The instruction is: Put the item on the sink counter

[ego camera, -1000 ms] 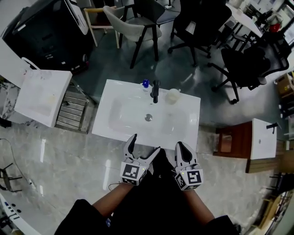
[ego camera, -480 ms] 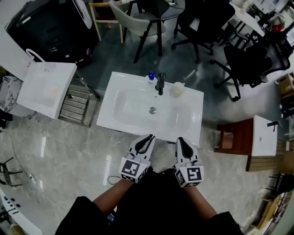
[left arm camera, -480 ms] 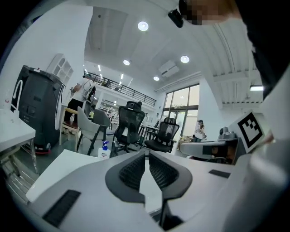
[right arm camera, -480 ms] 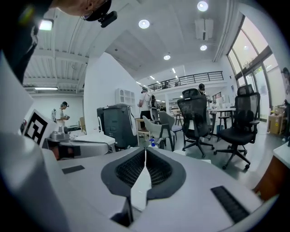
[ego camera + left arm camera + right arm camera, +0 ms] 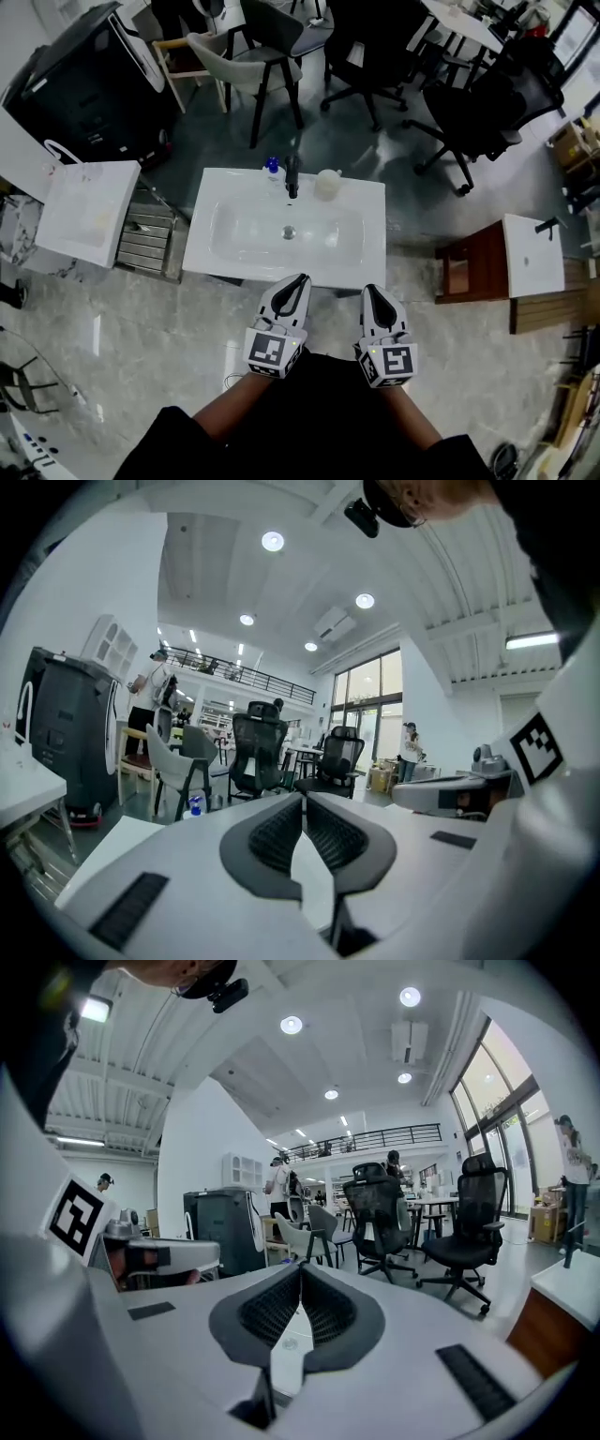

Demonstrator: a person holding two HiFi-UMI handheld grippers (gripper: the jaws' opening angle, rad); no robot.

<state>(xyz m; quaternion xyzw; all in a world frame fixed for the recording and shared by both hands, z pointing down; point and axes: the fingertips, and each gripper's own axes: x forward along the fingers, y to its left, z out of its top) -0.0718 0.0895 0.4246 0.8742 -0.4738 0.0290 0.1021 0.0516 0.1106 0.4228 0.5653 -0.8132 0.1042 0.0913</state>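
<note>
Now we hold the white left gripper and right gripper, jaws together, empty, near the white rectangular sink counter.

We see a white rectangular ceramic sink counter, its shallow basin sunk in the middle round a small metal drain. Three things stand upright along its back edge: a small bottle with a blue cap at the left, a black tap just beside it, and a pale round cup to the right, a little apart from the tap.
</note>
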